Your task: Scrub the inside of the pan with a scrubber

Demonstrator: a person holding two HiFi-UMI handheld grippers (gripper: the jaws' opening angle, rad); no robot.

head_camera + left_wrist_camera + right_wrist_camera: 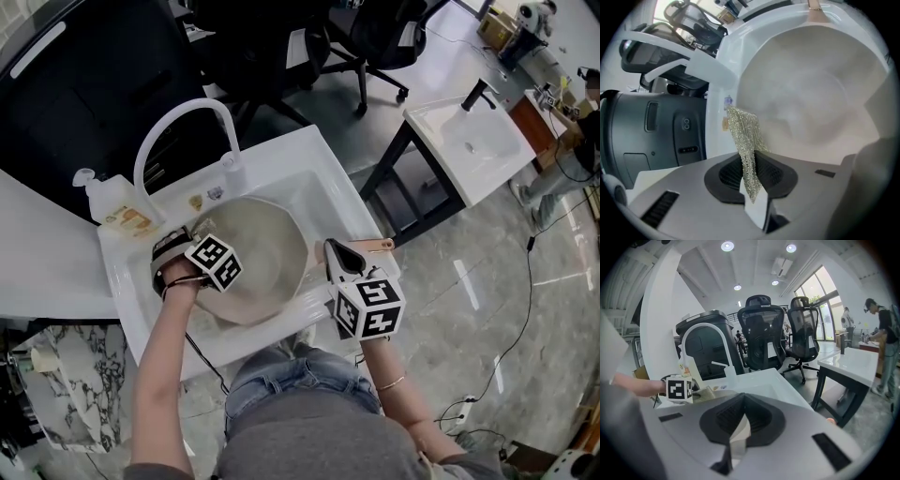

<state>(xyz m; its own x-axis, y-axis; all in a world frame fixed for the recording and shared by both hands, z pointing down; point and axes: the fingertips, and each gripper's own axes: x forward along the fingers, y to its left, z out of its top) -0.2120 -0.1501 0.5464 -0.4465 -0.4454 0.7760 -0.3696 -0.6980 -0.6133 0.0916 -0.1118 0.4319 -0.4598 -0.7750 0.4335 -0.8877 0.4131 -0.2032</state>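
Silver mesh scrubber [745, 140] at the rim of the pan [267, 253], in a white sink [319, 178].
Only the left gripper view shows the left gripper [751, 161] pinching the scrubber over the pan's pale inside. The head view places that gripper at the pan's left rim. The right gripper [743, 401] has its jaws pressed together and lies over the pan's handle [380, 246]. A tap [178, 122] and a soap bottle [117, 211] stand behind.

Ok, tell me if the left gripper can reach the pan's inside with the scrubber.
Probably yes: the left gripper, shut on the scrubber, faces the open pan with nothing between.
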